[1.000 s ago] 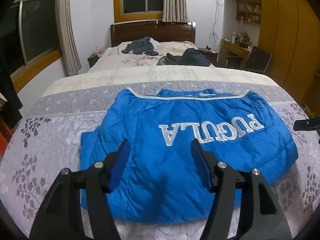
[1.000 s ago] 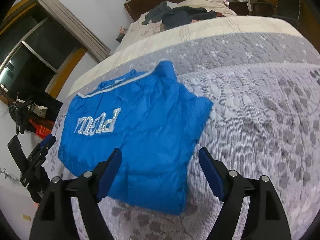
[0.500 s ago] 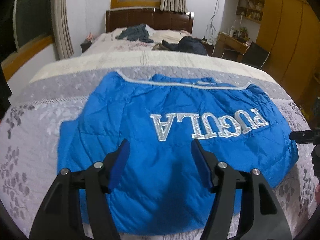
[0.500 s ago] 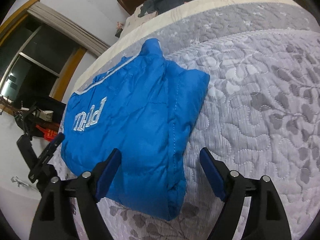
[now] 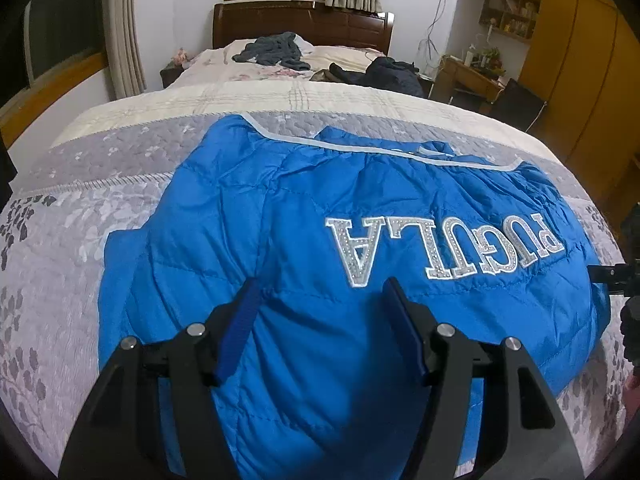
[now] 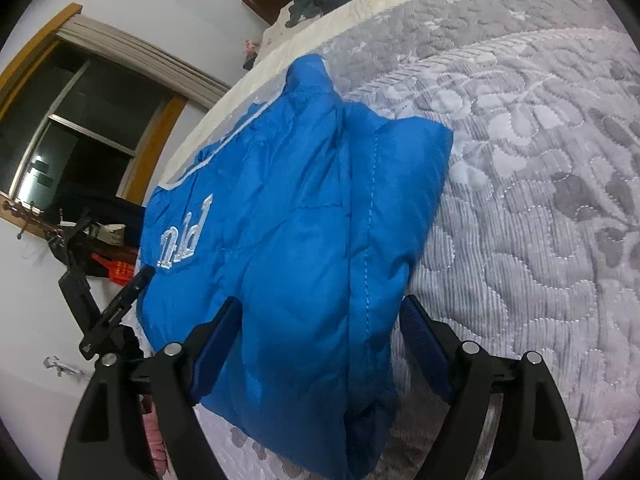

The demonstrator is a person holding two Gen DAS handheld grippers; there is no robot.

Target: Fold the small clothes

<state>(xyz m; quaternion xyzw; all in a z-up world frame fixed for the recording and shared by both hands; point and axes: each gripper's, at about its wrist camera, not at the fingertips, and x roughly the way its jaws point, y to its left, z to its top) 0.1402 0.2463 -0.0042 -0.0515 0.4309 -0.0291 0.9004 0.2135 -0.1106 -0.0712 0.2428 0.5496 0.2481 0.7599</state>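
Observation:
A small blue padded jacket [image 5: 320, 248] lies flat on the bed, back up, with silver letters PUGULA [image 5: 444, 248] and a white hem trim at the far edge. My left gripper [image 5: 320, 292] hangs open just above its near middle. In the right wrist view the jacket [image 6: 296, 240] fills the centre, and my right gripper [image 6: 320, 312] stands open over its near right edge, blue pads either side of the fabric. The left gripper [image 6: 116, 308] shows as a black tool at the jacket's left edge. Nothing is held.
The grey floral quilt [image 5: 60, 240] covers the bed [image 6: 540, 200] around the jacket. Dark clothes [image 5: 276, 52] lie near the headboard [image 5: 304, 20]. A desk and chair [image 5: 480, 80] stand at the right, a wardrobe [image 5: 580, 60] behind them, a window [image 6: 80, 140] at the left.
Both grippers have come down and forward toward the jacket, which now looms larger in both views. Their jaws stay open. The jacket itself has not shifted.

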